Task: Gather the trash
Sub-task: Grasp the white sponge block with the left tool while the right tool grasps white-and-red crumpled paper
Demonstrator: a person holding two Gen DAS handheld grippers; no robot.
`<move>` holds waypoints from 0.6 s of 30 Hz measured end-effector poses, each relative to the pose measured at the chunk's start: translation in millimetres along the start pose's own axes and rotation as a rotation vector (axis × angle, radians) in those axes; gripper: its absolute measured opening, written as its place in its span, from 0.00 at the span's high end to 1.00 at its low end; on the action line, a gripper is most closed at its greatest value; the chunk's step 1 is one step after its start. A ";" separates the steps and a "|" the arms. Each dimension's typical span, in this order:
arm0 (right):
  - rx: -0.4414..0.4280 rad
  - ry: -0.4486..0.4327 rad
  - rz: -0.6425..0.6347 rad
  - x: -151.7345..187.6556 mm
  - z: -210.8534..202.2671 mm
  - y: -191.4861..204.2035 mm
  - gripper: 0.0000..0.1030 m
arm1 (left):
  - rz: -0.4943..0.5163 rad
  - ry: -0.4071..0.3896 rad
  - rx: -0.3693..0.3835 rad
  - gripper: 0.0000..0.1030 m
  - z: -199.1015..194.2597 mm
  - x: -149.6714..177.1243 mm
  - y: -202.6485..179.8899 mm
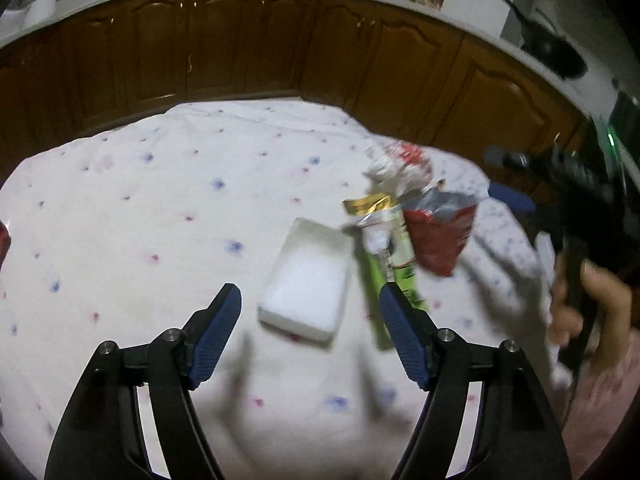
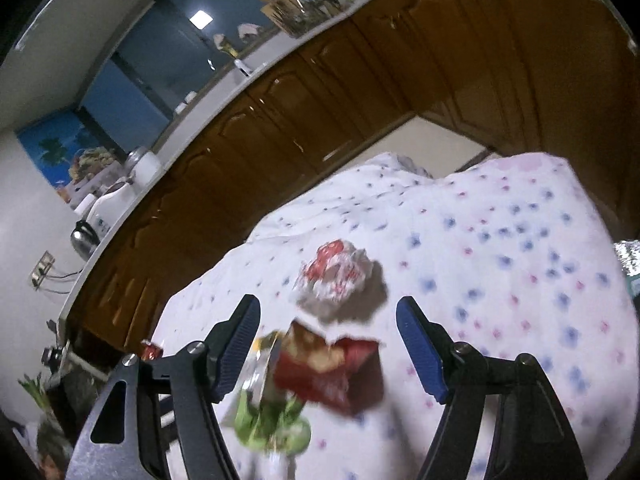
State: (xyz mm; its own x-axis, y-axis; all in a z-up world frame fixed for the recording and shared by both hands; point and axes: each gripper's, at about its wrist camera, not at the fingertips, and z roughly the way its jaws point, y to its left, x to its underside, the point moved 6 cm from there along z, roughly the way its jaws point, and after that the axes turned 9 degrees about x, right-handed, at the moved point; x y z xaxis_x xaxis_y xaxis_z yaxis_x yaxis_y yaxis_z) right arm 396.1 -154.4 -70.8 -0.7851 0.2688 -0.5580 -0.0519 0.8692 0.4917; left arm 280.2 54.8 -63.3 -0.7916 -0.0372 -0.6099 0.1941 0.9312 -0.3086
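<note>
- Left gripper (image 1: pixel 310 312): jaws spread wide, nothing between the blue pads (image 1: pixel 218 332). It hovers above a table covered by a white cloth with blue and pink dots (image 1: pixel 140 208).
- White rectangular box (image 1: pixel 308 280) lies on the cloth just ahead of the left gripper, tilted, blurred.
- Trash cluster sits right of the box: green wrapper (image 1: pixel 374 300) closest to the left gripper's right finger, gold-and-white packet (image 1: pixel 370 205) behind it, red foil snack bag (image 1: pixel 438 236) with its mouth open, crumpled white-and-red wrapper (image 1: pixel 400 168) farthest back.
- Whether the wrappers touch the box cannot be told; motion blur.
- Right gripper (image 2: pixel 328 344): jaws spread wide, holding nothing. The person's hand (image 1: pixel 592 296) grips its handle at the right edge of the left view.
- In the right view, red snack bag (image 2: pixel 328 372) lies between the open fingers, green wrapper (image 2: pixel 272 428) near the left finger, crumpled wrapper (image 2: pixel 336 276) beyond the fingertips.
- Brown wooden cabinets (image 1: pixel 280 48) under a pale countertop (image 1: pixel 400 4) stand behind the table.
</note>
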 end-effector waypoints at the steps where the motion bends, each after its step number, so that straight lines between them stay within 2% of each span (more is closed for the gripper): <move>1: 0.004 0.013 0.006 -1.6 8.6 -0.2 0.29 | 0.000 0.014 0.005 0.29 4.7 1.1 2.9; 6: 0.005 0.073 0.031 0.5 49.0 -0.1 0.31 | -0.003 0.063 -0.019 0.29 24.0 7.3 10.6; 7: 0.001 0.074 0.032 2.0 54.1 0.2 0.36 | -0.005 0.068 -0.024 0.29 28.8 8.1 11.9; 9: 0.004 0.072 0.020 5.9 59.2 1.2 0.61 | 0.003 0.072 -0.043 0.30 33.9 9.9 12.8; 10: -0.004 0.070 0.024 7.6 59.0 0.5 0.76 | 0.006 0.071 -0.040 0.37 35.1 10.2 13.0; 11: -0.012 0.061 0.027 7.7 56.3 0.6 0.77 | 0.005 0.071 -0.021 0.46 36.2 11.4 12.1; 12: -0.013 0.038 0.022 7.7 51.4 0.3 0.79 | -0.003 0.074 0.002 0.49 36.2 12.0 10.9; 15: -0.026 -0.010 0.028 5.7 33.3 -3.3 0.88 | -0.012 0.045 0.001 0.50 27.3 9.6 9.7; 16: -0.031 -0.029 0.036 4.9 23.0 -5.9 0.96 | -0.017 0.032 -0.001 0.51 23.3 8.0 9.3; 18: -0.035 -0.071 0.044 2.4 3.7 -10.6 0.96 | -0.036 -0.008 0.011 0.51 9.8 3.0 9.4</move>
State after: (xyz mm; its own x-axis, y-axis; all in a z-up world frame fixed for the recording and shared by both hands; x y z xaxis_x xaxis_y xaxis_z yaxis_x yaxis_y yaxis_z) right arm 397.1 -161.4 -79.9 -0.7416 0.3364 -0.5804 -0.0405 0.8411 0.5393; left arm 285.3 59.9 -75.2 -0.7934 -0.0734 -0.6042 0.1720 0.9252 -0.3383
